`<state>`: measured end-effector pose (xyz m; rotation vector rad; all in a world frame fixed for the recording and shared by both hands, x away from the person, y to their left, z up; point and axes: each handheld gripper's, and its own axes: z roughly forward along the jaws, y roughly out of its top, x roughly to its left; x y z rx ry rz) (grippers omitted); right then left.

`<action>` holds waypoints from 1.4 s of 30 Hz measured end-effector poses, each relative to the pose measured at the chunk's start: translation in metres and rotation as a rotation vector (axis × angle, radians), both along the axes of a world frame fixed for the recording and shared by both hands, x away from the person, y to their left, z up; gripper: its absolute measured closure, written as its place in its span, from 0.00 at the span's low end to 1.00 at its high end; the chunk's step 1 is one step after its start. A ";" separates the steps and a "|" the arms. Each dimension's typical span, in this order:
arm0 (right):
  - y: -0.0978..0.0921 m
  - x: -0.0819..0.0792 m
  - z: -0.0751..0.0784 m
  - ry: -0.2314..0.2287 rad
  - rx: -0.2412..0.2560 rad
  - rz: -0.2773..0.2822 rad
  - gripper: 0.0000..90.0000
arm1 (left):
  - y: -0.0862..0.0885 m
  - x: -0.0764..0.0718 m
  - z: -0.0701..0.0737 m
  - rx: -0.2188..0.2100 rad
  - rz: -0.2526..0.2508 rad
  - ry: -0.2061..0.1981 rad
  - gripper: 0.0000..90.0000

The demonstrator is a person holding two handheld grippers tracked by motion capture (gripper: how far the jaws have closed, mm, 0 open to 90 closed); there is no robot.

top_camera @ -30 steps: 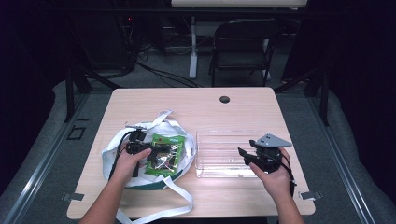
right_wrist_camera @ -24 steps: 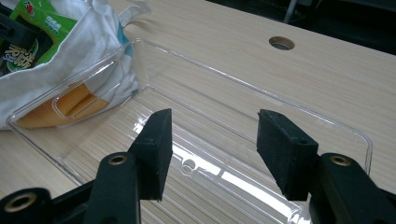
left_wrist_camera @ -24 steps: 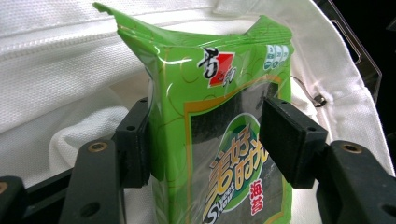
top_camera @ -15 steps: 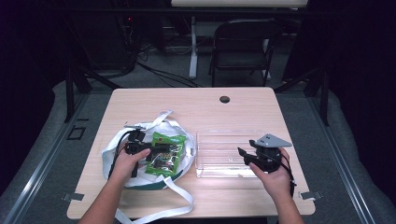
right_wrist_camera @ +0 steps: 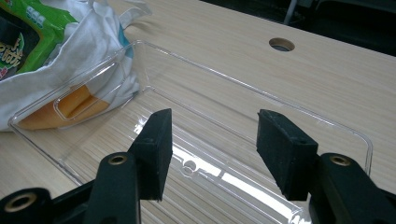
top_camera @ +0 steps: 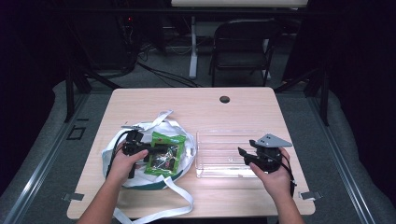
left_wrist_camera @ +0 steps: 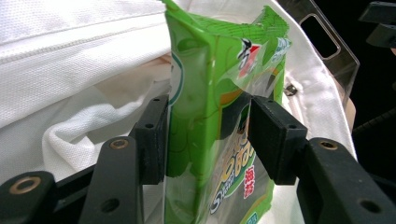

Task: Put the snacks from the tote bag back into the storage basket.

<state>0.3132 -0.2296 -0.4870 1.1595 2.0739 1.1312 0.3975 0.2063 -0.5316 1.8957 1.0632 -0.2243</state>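
Step in hand: the left hand-held gripper (left_wrist_camera: 208, 140) clamps the green snack packet (left_wrist_camera: 219, 116), which sits upright on the white tote bag (top_camera: 187, 154) at the desk's (top_camera: 187, 107) left.
Next move: probably lift the packet clear and carry it right, into the clear plastic tray (right_wrist_camera: 261, 154).
Right hand-held gripper (right_wrist_camera: 212, 149): jaws apart, empty, hovering over the tray's near side.
Hands: both low, forearms entering from the near edge.

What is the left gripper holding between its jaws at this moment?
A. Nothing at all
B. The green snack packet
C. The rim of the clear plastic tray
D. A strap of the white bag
B: in the left gripper view the left gripper has both jaws pressed against the green snack packet, over the white bag.
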 end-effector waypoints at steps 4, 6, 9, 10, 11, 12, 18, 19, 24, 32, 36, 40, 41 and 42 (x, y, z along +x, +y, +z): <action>0.000 0.000 0.000 0.000 0.000 0.000 0.51 | 0.001 -0.002 0.002 0.009 -0.010 -0.006 0.58; 0.000 0.000 0.000 -0.002 0.000 0.000 0.51 | 0.001 -0.003 0.002 0.013 -0.013 -0.010 0.60; 0.000 0.000 0.000 0.000 0.000 0.000 0.51 | 0.001 -0.004 0.003 0.011 -0.019 -0.012 0.61; 0.000 0.000 0.000 0.000 0.000 0.000 0.51 | 0.002 -0.004 0.003 0.010 -0.023 -0.012 0.62; 0.001 0.000 0.000 -0.001 0.001 -0.002 0.51 | 0.002 -0.005 0.004 0.009 -0.025 -0.011 0.62; 0.001 0.000 0.000 -0.002 0.001 -0.002 0.51 | 0.002 -0.005 0.004 0.005 -0.023 -0.012 0.62; 0.000 0.000 0.000 0.000 0.000 -0.001 0.51 | 0.003 -0.006 0.005 0.011 -0.039 -0.016 0.65; 0.000 0.000 0.000 0.000 0.000 -0.001 0.51 | 0.003 -0.007 0.005 0.010 -0.038 -0.015 0.66; 0.000 0.001 -0.001 0.001 0.001 -0.004 0.51 | 0.005 -0.007 0.007 0.011 -0.054 -0.020 0.69; -0.001 0.001 -0.002 0.004 0.000 -0.006 0.51 | 0.015 -0.006 0.006 -0.008 -0.033 -0.003 0.76; -0.001 0.001 -0.002 0.005 0.001 -0.007 0.51 | 0.018 -0.005 0.005 -0.021 -0.036 0.002 0.78; -0.001 0.001 -0.002 0.005 0.000 -0.007 0.51 | 0.021 -0.004 0.005 -0.030 -0.035 0.011 0.79; -0.001 0.001 -0.002 0.005 0.000 -0.007 0.51 | 0.021 -0.004 0.005 -0.032 -0.031 0.011 0.79; -0.002 0.001 -0.003 0.004 -0.001 -0.007 0.51 | 0.022 -0.004 0.005 -0.036 -0.029 0.011 0.80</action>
